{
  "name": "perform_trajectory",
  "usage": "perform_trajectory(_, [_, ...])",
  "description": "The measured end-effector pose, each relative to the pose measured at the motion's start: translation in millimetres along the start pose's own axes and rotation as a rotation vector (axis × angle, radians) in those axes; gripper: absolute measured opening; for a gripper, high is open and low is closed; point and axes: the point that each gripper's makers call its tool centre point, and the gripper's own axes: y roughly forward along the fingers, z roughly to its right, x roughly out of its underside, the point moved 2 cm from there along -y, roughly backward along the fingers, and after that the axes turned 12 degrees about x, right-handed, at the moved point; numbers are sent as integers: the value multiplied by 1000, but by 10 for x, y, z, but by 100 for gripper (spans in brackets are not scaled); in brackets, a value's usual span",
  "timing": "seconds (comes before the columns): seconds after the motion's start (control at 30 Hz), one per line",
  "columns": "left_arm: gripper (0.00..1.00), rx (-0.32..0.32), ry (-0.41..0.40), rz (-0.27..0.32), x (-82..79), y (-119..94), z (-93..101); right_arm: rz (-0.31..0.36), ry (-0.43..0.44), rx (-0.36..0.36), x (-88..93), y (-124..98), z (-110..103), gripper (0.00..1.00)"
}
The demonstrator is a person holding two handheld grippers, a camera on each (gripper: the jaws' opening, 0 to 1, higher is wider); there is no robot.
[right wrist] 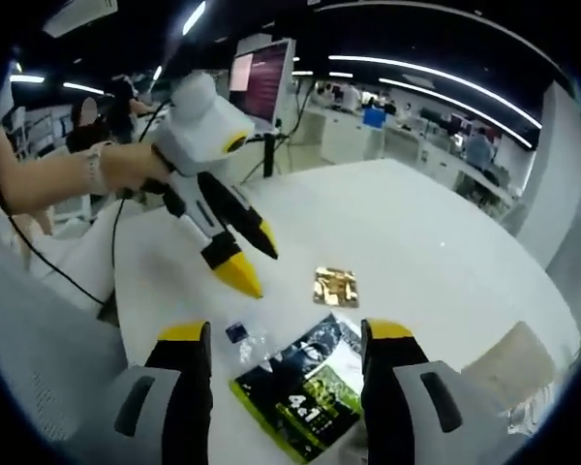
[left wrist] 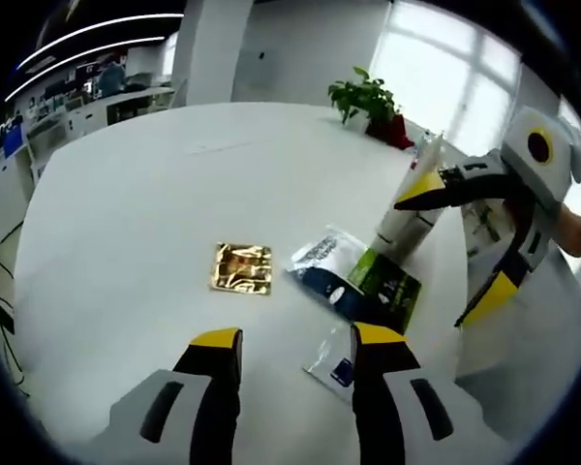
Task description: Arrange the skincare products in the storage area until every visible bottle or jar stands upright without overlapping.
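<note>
A white tube point(left wrist: 405, 225) stands on its cap on the round white table point(left wrist: 126, 213), leaning a little. It also rises at the right edge of the right gripper view, tube point(right wrist: 508, 363), outside my right jaw. My right gripper point(left wrist: 455, 250) is open, with one yellow tip against the tube's side. Between its jaws point(right wrist: 286, 332) lie flat sachets: a green one point(right wrist: 305, 409) and a dark blue and white one point(right wrist: 317, 354). A gold sachet point(left wrist: 242, 268) lies apart. My left gripper point(left wrist: 298, 337) hovers open over a small clear sachet point(left wrist: 334, 363).
A potted plant point(left wrist: 368, 102) stands at the table's far edge. A hand point(right wrist: 111, 170) holds the left gripper point(right wrist: 254, 257) above the table. A monitor point(right wrist: 261, 77) and office desks are beyond. The table's left part point(left wrist: 107, 252) is bare.
</note>
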Motion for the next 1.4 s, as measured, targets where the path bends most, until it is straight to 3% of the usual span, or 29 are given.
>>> perform_trajectory(0.33, [25,-3,-12,17,-46,141,-177,-15,-1,16,16,321,-66,63])
perform_trajectory(0.7, [18,-42,0,62,-171,273,-399,-61,79,33,80,677,2,63])
perform_trajectory(0.9, [14,-62,5,49,-172,339,-499,-91,118,43,178,859,46,61])
perform_trajectory(1.0, [15,-65,1,49,-185,364,-527,-102,95,64,193,914,118,60])
perform_trajectory(1.27, [14,-85,22,52,-248,436,-583,-113,138,84,267,1031,146,62])
perform_trajectory(1.4, [14,-111,58,20,-213,435,-618,-106,141,93,295,1137,269,61])
